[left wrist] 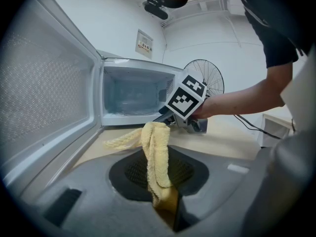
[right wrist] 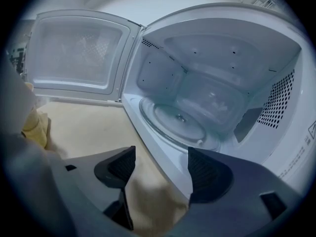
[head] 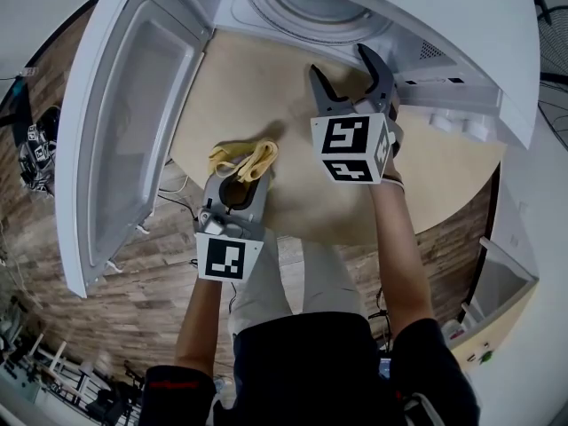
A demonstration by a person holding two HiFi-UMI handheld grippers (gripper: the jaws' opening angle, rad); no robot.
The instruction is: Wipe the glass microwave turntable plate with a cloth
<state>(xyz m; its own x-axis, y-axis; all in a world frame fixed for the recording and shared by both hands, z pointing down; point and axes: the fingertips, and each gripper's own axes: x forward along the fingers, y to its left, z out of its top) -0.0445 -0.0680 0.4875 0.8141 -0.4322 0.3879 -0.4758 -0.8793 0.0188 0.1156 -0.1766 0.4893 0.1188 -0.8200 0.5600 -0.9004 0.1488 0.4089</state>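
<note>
1. Door (head: 133,122) hangs open at far left.
2. Left tongs (head: 238,187) clamp the yellow cloth (head: 244,160); its loose end sticks out ahead over the bench (head: 266,87).
3. Right tongs (head: 344,67) are spread wide with nothing between them, above the bench just before the microwave (head: 426,34) mouth.
4. Plate (right wrist: 177,120) lies inside the microwave, apart from both tongs.

Pale yellow cloth (left wrist: 157,154). White microwave (head: 470,25), dotted mesh on door (right wrist: 74,53). Clear, perhaps faintly bluish, turntable plate (right wrist: 177,120). Beige table (head: 266,87). Grey left gripper (head: 238,177) and right gripper (head: 342,65), black-and-white square markings.
</note>
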